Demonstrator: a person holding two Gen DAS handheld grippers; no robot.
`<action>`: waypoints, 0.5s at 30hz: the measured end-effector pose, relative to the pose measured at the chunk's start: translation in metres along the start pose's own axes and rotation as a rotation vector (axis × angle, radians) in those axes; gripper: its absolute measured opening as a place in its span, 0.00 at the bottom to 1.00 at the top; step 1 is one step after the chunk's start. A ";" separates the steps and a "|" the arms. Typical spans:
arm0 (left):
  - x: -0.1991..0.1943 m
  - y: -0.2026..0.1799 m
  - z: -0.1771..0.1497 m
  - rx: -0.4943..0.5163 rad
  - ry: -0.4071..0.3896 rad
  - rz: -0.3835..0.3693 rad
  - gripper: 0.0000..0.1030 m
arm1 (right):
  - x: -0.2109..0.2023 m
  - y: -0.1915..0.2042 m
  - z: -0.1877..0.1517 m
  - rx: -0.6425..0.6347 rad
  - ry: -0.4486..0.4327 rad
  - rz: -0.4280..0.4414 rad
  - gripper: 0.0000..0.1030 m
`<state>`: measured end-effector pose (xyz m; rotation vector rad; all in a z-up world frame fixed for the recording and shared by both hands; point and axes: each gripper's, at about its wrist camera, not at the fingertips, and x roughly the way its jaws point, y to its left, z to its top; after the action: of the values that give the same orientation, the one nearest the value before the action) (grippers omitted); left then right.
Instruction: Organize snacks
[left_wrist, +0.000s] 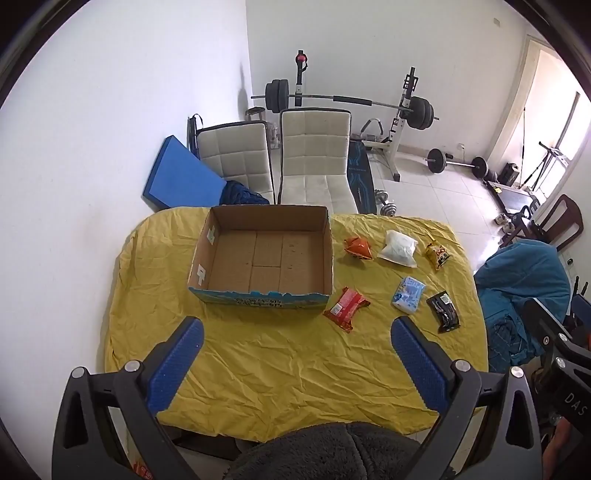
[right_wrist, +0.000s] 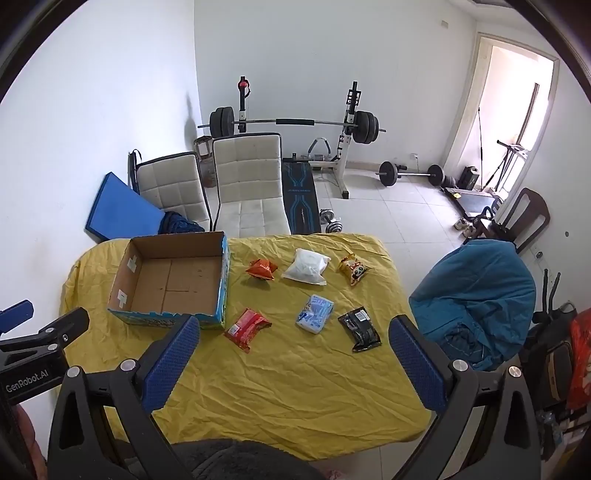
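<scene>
An empty cardboard box (left_wrist: 221, 236) (right_wrist: 127, 284) stands on the left part of a table with a yellow cloth (left_wrist: 280, 365) (right_wrist: 291, 384). To its right lie several snack packs: orange (left_wrist: 357, 248) (right_wrist: 262, 269), white (left_wrist: 399, 248) (right_wrist: 306, 271), yellow (left_wrist: 437, 254) (right_wrist: 354, 271), red (left_wrist: 346, 303) (right_wrist: 246, 328), light blue (left_wrist: 409, 294) (right_wrist: 314, 313) and black (left_wrist: 444, 312) (right_wrist: 360, 330). My left gripper (left_wrist: 297, 338) hangs open above the near cloth, holding nothing. My right gripper (right_wrist: 295, 336) is open too, high over the near right side.
Two pale chairs (left_wrist: 314, 158) (right_wrist: 247, 177) stand behind the table. A blue mat (left_wrist: 181, 177) leans on the wall. A blue-covered chair (right_wrist: 476, 299) stands right of the table. A barbell rack (right_wrist: 291, 122) and weights fill the back of the room.
</scene>
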<state>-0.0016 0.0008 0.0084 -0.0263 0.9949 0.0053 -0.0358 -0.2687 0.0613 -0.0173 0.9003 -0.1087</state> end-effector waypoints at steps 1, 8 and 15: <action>0.000 -0.001 0.001 0.001 0.000 0.004 1.00 | 0.000 0.000 0.000 0.001 0.000 -0.002 1.00; -0.001 -0.003 0.002 0.004 -0.004 0.005 1.00 | 0.002 0.000 0.001 0.003 0.000 -0.019 1.00; 0.001 -0.006 0.000 0.008 -0.006 0.001 1.00 | 0.000 -0.002 0.002 0.007 -0.016 -0.021 1.00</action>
<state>-0.0009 -0.0054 0.0083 -0.0186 0.9885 0.0028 -0.0343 -0.2704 0.0629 -0.0210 0.8841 -0.1316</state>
